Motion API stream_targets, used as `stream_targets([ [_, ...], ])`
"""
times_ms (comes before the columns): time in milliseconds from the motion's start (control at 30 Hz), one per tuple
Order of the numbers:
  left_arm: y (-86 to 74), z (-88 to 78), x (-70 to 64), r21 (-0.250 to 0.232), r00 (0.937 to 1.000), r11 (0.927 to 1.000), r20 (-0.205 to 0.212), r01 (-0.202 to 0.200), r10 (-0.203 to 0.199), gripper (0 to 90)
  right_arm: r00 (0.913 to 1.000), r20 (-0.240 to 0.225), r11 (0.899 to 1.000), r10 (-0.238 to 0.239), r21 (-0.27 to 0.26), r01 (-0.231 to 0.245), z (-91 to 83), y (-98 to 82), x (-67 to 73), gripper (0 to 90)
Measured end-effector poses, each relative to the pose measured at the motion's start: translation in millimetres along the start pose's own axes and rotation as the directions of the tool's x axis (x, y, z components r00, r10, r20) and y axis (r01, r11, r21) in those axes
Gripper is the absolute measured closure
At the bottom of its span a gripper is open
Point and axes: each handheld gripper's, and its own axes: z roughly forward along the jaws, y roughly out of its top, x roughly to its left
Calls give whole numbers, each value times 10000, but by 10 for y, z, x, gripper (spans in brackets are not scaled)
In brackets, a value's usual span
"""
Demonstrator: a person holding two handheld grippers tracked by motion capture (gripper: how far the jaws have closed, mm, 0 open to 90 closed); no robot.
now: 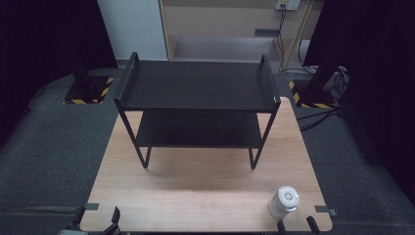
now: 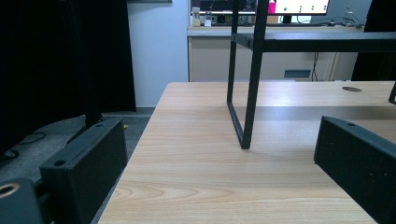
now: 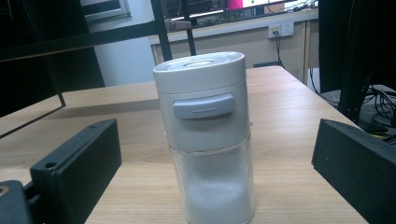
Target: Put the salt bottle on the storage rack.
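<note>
Wooden table [image 1: 205, 196] carries black shelf [image 1: 195, 85]; right claw [image 3: 212, 154] wide around white shaker [image 3: 205, 135]; left claw [image 2: 219, 172] wide, empty

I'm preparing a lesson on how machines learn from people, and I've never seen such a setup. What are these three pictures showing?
A person holds a hand tool with two black jaws in each hand. One camera looks down on the wooden table; the other two ride on the tools. On the table stand a black two-level shelf and a white jar holding white powder. The left gripper is open over bare wood. The right gripper is open with the jar between its jaws, not yet squeezed. Nothing is held.
</note>
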Motion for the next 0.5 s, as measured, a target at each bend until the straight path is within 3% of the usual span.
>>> stream_targets([
  [233,2,1,2,20,10000,10000,7,-5,5,17,9997,86,9997,-229,-8,229,95,-3,47,14],
  [500,-1,5,6,48,10000,10000,-37,-4,4,18,9976,450,9986,-519,53,517,318,-20,120,20],
])
